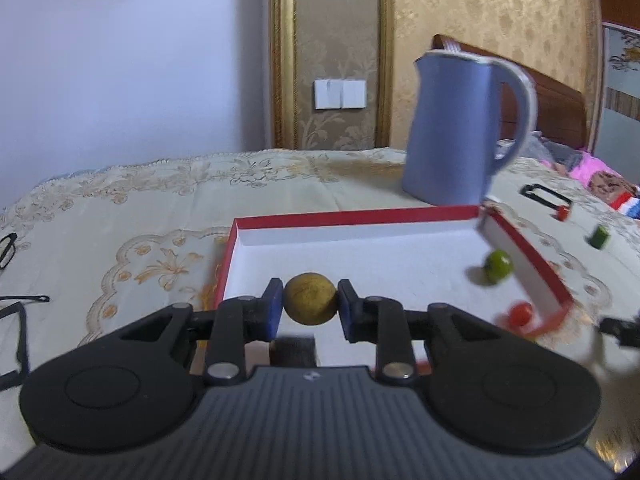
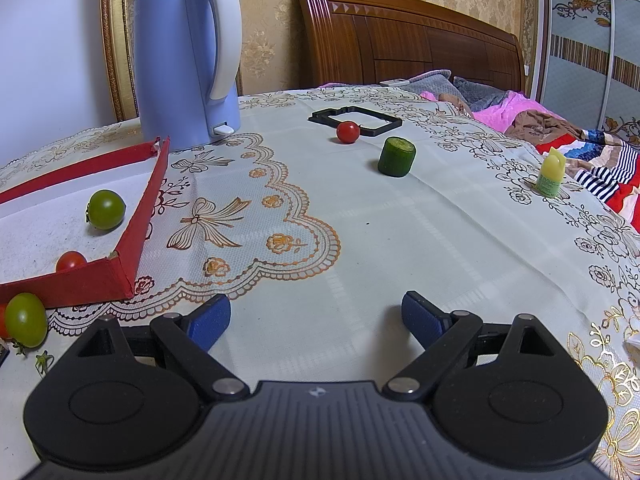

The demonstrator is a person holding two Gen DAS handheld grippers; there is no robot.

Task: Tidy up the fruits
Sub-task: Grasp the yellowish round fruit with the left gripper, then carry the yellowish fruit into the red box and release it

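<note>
My left gripper [image 1: 310, 305] is shut on a round yellow-brown fruit [image 1: 310, 299] and holds it over the near edge of a red box [image 1: 360, 215] with a white inside. A green tomato [image 1: 498, 267] and a red tomato [image 1: 520, 314] lie in the box's right corner; they also show in the right wrist view, green tomato [image 2: 106, 209] and red tomato [image 2: 71, 261]. My right gripper [image 2: 316, 318] is open and empty above the tablecloth. Ahead of it lie a red tomato [image 2: 347, 132] and a green cucumber piece [image 2: 397, 157]. A green tomato [image 2: 25, 319] lies outside the box [image 2: 148, 196].
A blue kettle [image 2: 184, 56] stands behind the box. A black frame [image 2: 356, 120] lies near the far red tomato. A small yellow-green bottle [image 2: 552, 176] stands at the table's right edge. Glasses [image 1: 12, 312] lie at the left. A bed is beyond the table.
</note>
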